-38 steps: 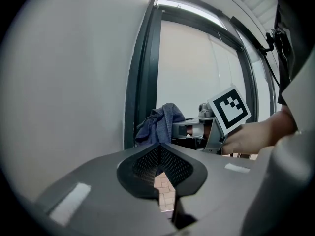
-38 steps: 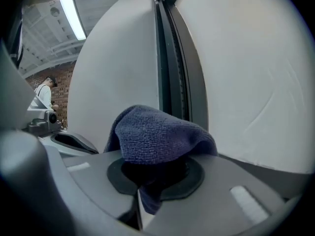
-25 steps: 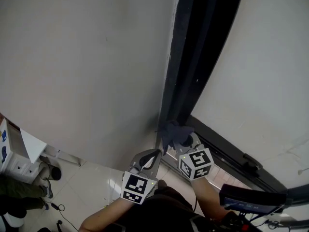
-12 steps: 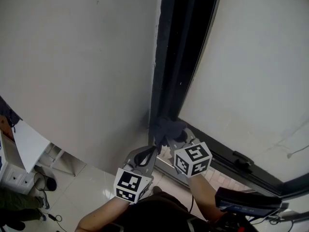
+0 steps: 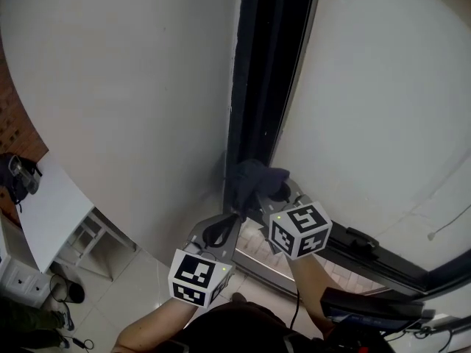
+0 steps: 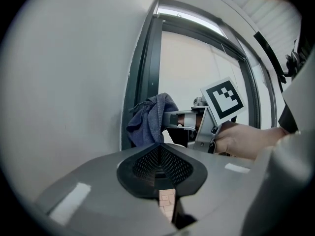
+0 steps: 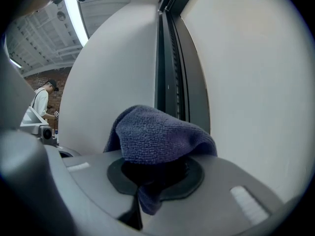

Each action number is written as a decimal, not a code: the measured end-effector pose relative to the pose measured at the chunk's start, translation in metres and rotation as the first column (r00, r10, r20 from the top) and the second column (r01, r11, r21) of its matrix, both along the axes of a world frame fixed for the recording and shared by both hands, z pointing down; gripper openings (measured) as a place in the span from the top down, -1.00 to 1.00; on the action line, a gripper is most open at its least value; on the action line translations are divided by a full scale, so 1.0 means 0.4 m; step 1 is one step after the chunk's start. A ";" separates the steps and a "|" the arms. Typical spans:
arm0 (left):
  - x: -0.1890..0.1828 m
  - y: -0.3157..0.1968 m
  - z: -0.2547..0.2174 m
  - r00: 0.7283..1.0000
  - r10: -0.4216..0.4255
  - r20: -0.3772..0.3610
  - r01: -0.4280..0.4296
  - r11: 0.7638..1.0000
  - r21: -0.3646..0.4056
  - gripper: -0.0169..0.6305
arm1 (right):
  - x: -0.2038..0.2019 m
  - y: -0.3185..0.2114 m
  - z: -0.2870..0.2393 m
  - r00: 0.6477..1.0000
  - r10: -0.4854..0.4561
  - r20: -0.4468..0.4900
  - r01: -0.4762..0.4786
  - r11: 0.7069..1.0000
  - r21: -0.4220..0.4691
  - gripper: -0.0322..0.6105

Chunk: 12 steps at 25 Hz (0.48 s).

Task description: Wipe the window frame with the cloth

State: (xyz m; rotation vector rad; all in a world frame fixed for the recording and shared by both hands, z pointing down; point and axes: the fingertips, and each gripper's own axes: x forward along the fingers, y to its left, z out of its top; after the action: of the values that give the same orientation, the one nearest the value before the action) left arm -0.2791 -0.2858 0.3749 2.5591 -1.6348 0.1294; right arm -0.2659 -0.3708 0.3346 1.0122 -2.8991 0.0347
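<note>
Blue-grey cloth (image 7: pixel 158 135), terry weave, is bunched and clamped in the right gripper (image 7: pixel 150 176). The jaws are closed down on a fold of it, and a loose tail hangs below them.

- The wad rides at the jaw tips, ahead of the gripper. It is pressed to, or just off, the dark window frame (image 5: pixel 271 72); actual contact cannot be confirmed from any view.
- The spot is low on the upright member, close to where the bottom rail branches off to the gripper's right.
- Left gripper (image 5: pixel 228 225): jaws together, nothing between them. It sits just beside and below the right one, tips pointed at the cloth, taking no part in the wipe.
- White wall (image 5: pixel 125 87) lies to the left of both grippers, and a pale pane to the right of the upright.

Progress, as a judgement: the cloth is in hand and at the frame, so wiping is under way. No streak or clean band shows on the dark metal, so what has been covered cannot be read. A long run of upright ahead of the jaws looks left to do, plus the bottom rail.
</note>
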 end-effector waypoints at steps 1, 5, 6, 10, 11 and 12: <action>-0.001 -0.002 -0.012 1.000 -0.004 0.001 0.004 1.000 0.008 0.97 | 0.001 -0.001 -0.017 1.000 0.002 0.001 -0.002 1.000 0.011 0.74; 0.004 -0.010 -0.066 1.000 0.003 0.019 -0.004 0.999 0.052 0.97 | 0.004 -0.004 -0.079 1.000 0.010 0.009 -0.010 0.999 0.042 0.75; 0.005 -0.010 -0.079 1.000 0.005 0.021 -0.006 0.998 0.060 0.97 | 0.004 -0.003 -0.093 1.000 0.011 0.009 -0.011 0.999 0.048 0.74; -0.006 -0.002 -0.128 1.000 -0.001 0.016 -0.001 0.997 0.080 0.97 | -0.007 0.005 -0.145 1.000 0.004 0.006 -0.004 0.997 0.074 0.74; -0.007 -0.002 -0.139 1.000 0.001 0.014 -0.002 0.997 0.082 0.97 | -0.010 0.005 -0.161 1.000 -0.001 0.006 0.001 0.997 0.080 0.75; -0.007 -0.003 -0.150 1.000 0.002 0.011 -0.003 0.996 0.087 0.97 | -0.012 0.004 -0.176 1.000 -0.007 0.005 0.007 0.996 0.085 0.75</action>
State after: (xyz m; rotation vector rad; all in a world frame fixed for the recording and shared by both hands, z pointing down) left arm -0.2818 -0.2870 0.3149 2.6284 -1.6775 0.0743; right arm -0.2705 -0.3691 0.2643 1.0162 -2.9316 -0.0872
